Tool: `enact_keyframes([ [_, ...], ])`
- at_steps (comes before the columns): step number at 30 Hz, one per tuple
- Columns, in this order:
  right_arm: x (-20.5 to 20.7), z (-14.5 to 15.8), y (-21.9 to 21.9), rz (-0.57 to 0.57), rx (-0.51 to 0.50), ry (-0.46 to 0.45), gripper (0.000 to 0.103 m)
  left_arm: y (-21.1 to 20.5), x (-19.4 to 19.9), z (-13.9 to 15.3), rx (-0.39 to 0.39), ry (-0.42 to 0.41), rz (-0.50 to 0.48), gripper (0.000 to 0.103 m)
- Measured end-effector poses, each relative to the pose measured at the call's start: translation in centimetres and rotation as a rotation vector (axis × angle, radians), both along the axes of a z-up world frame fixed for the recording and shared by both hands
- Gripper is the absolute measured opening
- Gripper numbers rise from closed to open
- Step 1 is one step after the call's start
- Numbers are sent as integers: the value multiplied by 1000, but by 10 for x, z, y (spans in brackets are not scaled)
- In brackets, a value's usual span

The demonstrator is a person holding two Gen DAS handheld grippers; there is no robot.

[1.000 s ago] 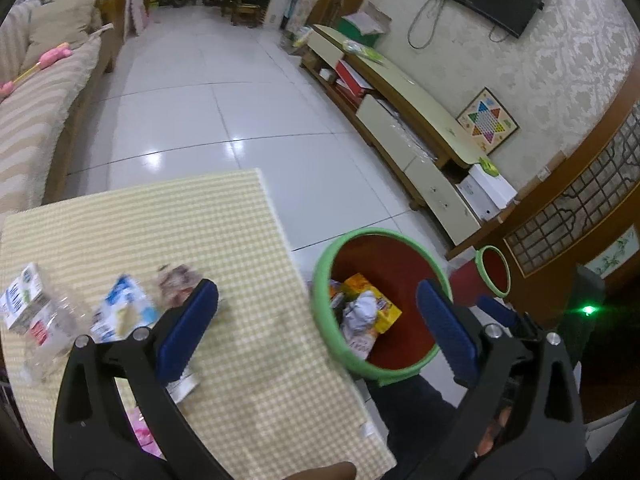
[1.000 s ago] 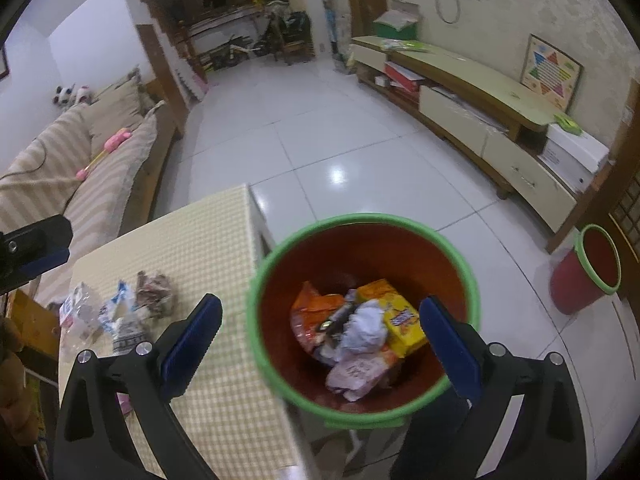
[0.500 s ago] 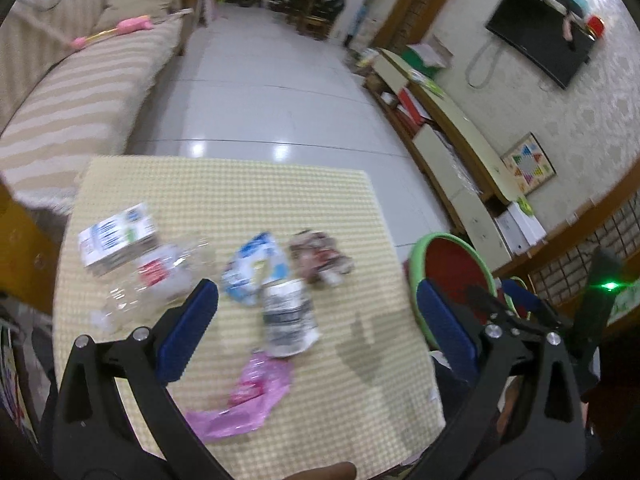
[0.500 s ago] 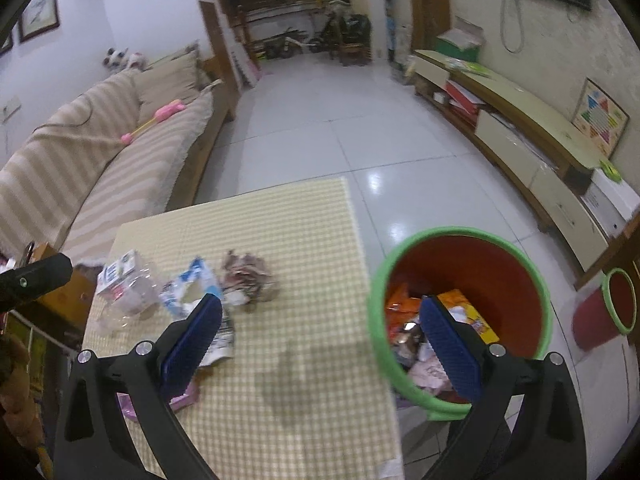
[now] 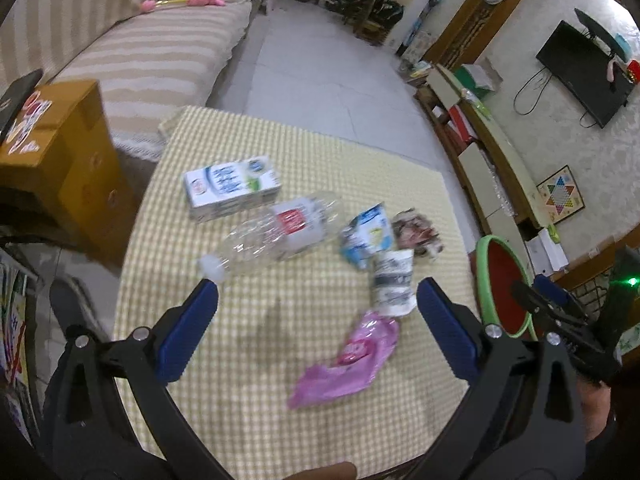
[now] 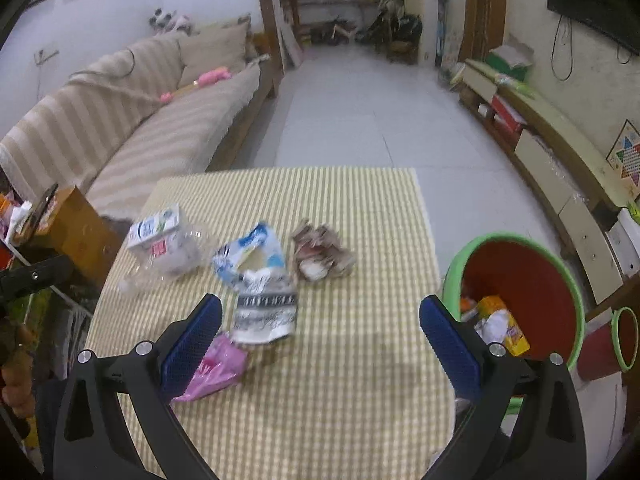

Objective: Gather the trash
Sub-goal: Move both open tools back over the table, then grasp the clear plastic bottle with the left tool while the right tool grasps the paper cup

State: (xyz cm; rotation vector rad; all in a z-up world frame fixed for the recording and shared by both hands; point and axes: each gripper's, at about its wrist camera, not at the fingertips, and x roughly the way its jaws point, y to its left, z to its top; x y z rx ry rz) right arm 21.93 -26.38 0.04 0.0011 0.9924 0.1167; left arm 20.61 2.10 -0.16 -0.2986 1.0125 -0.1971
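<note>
Tongs come first: the left gripper (image 5: 316, 300) hangs above the yellow checked tablecloth (image 5: 280, 152) with its blue-padded fingers (image 5: 188, 332) spread wide, gripping nothing and touching nothing. The right gripper (image 6: 320, 320) is likewise released, its blue pads (image 6: 448, 344) far apart and empty over the near part of the same cloth (image 6: 360, 360).

Between the left gripper's fingers lies the pink plastic wrapper (image 5: 348, 360), with the crumpled white-and-black printed packet (image 5: 394, 280) just beyond it. Further ahead sit the blue-and-white torn pouch (image 5: 366, 236), the brown-red crumpled wrapper (image 5: 416, 232), the clear crushed plastic bottle with a white cap (image 5: 280, 232) and, furthest left, the white-and-blue milk carton (image 5: 230, 188). That makes six pieces of trash on the cloth, one of each.

The cloth's right edge runs just outside the right gripper's right finger, and beyond it, lower, stands the green-rimmed red waste bin (image 6: 560, 272) already holding several wrappers. A second, smaller green-rimmed red bin (image 6: 626, 340) shows at the far right. Bare cloth lies under both grippers; pale tiled floor (image 6: 360, 112) opens ahead past the table's far edge, with a striped beige sofa (image 6: 120, 120) to the left.
</note>
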Motion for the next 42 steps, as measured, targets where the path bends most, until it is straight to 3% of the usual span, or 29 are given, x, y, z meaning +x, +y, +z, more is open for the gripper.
enact_keyframes([
  [15, 17, -51, 33, 14, 20, 107, 96, -17, 26, -38, 259, 43, -201, 97],
  [24, 41, -84, 45, 8, -16, 156, 96, -26, 67, -68, 316, 103, -236, 97],
  [32, 59, -111, 54, 17, -37, 201, 96, -46, 91, -95, 455, 114, -353, 97],
  [38, 66, -123, 58, 23, -57, 220, 94, -46, 103, -111, 473, 141, -368, 97],
  [42, 70, -132, 60, 28, -70, 234, 91, -47, 107, -121, 474, 158, -370, 89],
])
